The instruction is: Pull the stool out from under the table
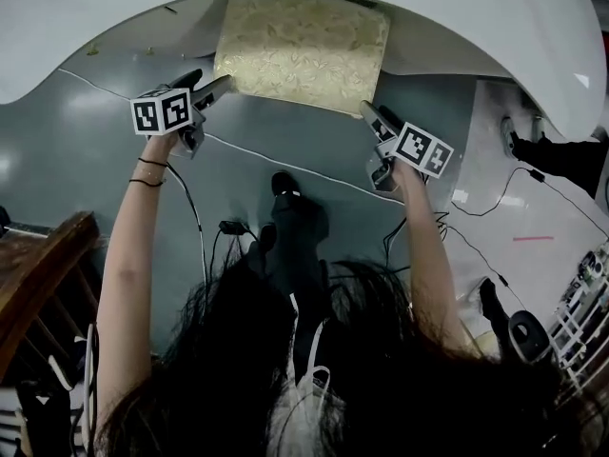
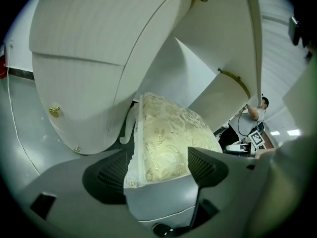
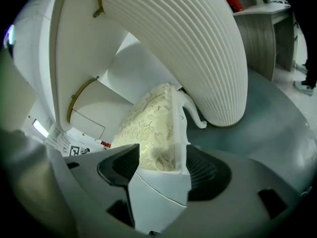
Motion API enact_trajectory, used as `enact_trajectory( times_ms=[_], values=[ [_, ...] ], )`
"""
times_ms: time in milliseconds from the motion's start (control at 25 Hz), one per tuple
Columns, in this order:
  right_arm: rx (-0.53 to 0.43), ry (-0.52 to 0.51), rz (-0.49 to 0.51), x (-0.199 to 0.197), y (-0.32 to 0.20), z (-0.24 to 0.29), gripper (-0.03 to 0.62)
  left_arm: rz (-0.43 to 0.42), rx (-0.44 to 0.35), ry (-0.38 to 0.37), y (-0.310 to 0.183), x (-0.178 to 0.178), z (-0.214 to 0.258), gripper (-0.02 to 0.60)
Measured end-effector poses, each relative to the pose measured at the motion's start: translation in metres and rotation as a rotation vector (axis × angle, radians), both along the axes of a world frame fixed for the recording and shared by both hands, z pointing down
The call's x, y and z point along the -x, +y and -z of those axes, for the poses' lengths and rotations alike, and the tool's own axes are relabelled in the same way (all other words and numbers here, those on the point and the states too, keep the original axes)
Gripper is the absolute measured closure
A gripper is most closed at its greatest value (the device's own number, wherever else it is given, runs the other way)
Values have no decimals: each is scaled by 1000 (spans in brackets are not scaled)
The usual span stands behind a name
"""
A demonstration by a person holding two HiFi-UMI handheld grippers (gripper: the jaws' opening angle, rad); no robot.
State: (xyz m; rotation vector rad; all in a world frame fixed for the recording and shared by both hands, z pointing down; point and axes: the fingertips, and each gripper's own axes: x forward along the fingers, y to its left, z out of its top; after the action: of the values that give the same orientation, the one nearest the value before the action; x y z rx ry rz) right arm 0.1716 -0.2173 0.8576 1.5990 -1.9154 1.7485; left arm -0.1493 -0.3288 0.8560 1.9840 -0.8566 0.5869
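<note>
Stool (image 1: 303, 50) partly under white table (image 1: 495, 17), glossy grey floor (image 1: 86, 160)

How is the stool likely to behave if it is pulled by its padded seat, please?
The stool would probably slide rather than tip: its seat looks broad and the floor smooth. The padded top likely gives when squeezed, so a grip may feel spongy. Its curved leg looks slim, so it might wobble.
</note>
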Motion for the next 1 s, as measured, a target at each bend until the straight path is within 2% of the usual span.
enact_trajectory(
  times_ms=[240, 520, 640, 760, 1000],
  values=[
    [13, -46, 4, 10, -3, -14, 316, -18, 62, 65, 1, -4, -19, 212],
    [32, -178, -10, 16, -4, -18, 318, -10, 205, 256, 7, -22, -23, 207],
    [20, -190, -7, 16, -5, -17, 318, -32, 208, 264, 4, -26, -23, 199],
    [13, -166, -23, 14, -4, -18, 318, -2, 210, 297, 5, -22, -23, 205],
    [12, -121, -84, 13, 0, -16, 321, 67, 137, 284, 2, -17, -21, 219]
  ],
)
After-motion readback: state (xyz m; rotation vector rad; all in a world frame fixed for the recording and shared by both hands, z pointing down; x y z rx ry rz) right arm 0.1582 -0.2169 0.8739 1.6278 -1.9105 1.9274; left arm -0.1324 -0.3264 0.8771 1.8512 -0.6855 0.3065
